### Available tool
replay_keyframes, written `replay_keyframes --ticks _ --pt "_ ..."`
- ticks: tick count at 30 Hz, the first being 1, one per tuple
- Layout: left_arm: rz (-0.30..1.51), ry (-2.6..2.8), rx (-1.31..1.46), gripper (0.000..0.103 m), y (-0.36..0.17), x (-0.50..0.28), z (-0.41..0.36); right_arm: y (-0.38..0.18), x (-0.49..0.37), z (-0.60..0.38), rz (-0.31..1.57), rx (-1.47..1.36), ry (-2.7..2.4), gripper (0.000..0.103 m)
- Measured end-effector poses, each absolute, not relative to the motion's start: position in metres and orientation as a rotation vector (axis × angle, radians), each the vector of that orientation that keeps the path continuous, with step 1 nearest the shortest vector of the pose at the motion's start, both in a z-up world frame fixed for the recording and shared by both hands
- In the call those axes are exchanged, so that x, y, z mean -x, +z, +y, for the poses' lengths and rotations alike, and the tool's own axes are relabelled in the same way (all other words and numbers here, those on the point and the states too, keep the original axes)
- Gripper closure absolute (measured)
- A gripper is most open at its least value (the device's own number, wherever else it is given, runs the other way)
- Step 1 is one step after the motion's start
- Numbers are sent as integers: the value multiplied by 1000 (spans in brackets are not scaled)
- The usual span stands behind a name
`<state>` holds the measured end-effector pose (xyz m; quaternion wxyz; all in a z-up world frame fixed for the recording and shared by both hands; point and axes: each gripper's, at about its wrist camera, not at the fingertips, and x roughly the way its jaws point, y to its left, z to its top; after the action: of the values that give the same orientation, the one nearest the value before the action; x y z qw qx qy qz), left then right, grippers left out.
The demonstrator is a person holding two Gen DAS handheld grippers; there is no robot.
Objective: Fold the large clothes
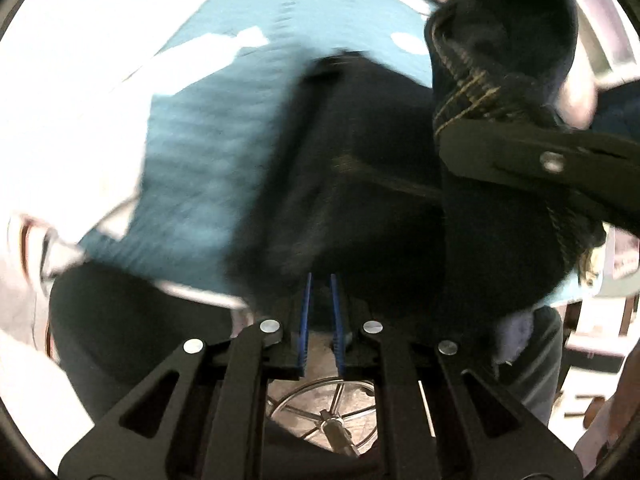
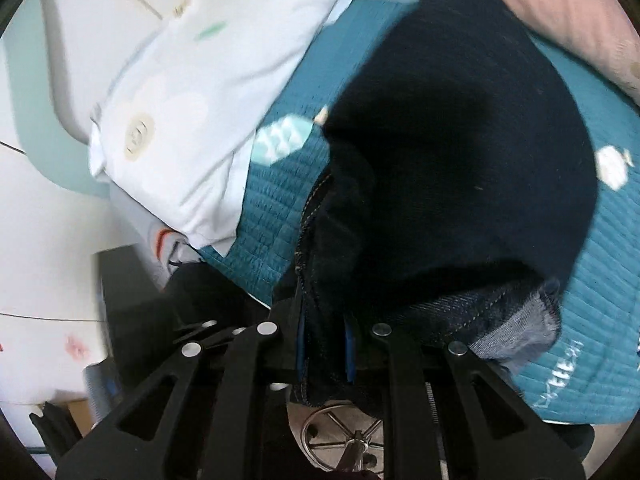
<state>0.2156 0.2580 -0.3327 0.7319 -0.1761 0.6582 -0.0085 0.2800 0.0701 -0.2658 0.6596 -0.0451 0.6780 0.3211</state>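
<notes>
Right hand-held gripper (image 2: 325,348) is pinching the stitched seam edge of the dark navy denim jeans (image 2: 460,168); the cloth is sitting between the blue pads (image 2: 349,354), so the jaws are nearly together on fabric. Left hand-held gripper (image 1: 321,312) is showing its blue pads (image 1: 305,312) almost pressed together with a thin gap; dark cloth is bunching right at the tips, but blur is hiding whether it is actually clamped, so I cannot tell. In the left view the right tool is holding a hem with tan stitching up high, probably to lift one edge clear so it can be carried over for a fold. Most of the jeans is lying across the teal quilted bedspread with pale hexagon patches (image 2: 276,200), on the bed, which is serving as the folding surface. Both grippers are pointing steeply down at it. Around it: a white patterned pillow (image 2: 192,92) is lying just beside the jeans on the bedspread, and a pink fabric mass (image 2: 560,12) is crowding the top corner. Either one is likely limiting room to spread the denim flat. Below the bed edge, a chrome spoked chair base (image 2: 340,432) is showing on the floor, near the standing position and a trip or snag risk for hanging cloth.
</notes>
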Motion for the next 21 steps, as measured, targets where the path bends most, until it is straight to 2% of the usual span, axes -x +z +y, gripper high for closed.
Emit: replay_keyframes --ticks 4,7,10,11,13,15,17,21 --pt "1479 67 459 93 -351 -198 298 -307 -281 110 1603 169 697 89" --pt "1482 111 482 93 -358 -192 323 -344 -281 128 1672 219 655 78" --pt "1482 134 495 93 -360 -188 336 -360 -278 130 1693 207 648 70" --pt "1480 143 493 92 -360 -187 338 -356 -276 128 1690 195 657 65" --pt "1479 153 497 80 -359 -191 332 -341 -277 122 1689 146 694 63" --pt "1476 159 503 80 -357 -192 337 -321 -280 114 1667 98 717 63" --pt "1468 155 489 80 -354 -191 337 -290 -284 99 1609 50 747 53" --pt "1456 128 457 80 -342 -182 342 -234 -285 62 1466 33 734 43"
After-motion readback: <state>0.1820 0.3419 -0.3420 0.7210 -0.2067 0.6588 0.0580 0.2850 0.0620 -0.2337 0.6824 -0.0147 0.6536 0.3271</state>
